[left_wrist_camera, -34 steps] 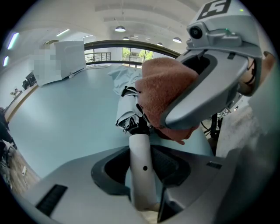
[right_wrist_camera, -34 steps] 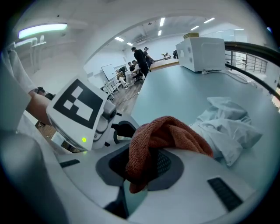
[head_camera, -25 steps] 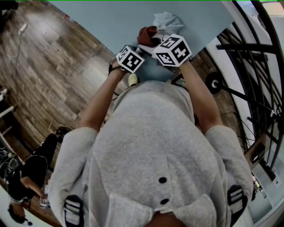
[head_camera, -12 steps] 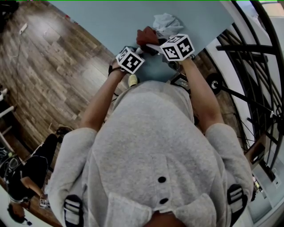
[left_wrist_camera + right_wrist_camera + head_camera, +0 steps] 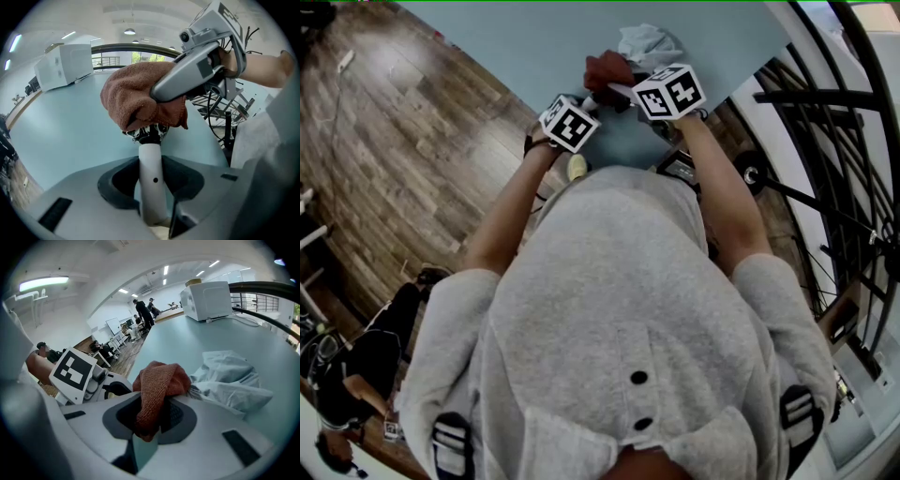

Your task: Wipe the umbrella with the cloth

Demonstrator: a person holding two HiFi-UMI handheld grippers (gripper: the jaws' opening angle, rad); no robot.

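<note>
My left gripper [image 5: 151, 157] is shut on the white handle [image 5: 151, 180] of the umbrella and holds it pointing out over the pale blue table [image 5: 56, 131]. The umbrella's folded pale grey canopy [image 5: 229, 380] lies on the table beyond the handle. A rust-brown cloth [image 5: 157, 390] is pinched in my right gripper [image 5: 150, 416] and drapes over the umbrella just past the handle's end. In the head view the cloth [image 5: 605, 70] sits between the two marker cubes, the left one [image 5: 570, 122] and the right one [image 5: 668, 91], with the canopy [image 5: 647, 42] behind it.
A white box-like appliance [image 5: 206, 298] stands at the far end of the table. Black metal railing and frames [image 5: 825, 141] run along the right. Wooden floor [image 5: 394, 141] lies to the left. Several people [image 5: 143, 312] are far across the room.
My right gripper has shifted right and further over the table with the cloth in it, so the cloth has slid a little along the umbrella. The left gripper has kept its hold and place.
</note>
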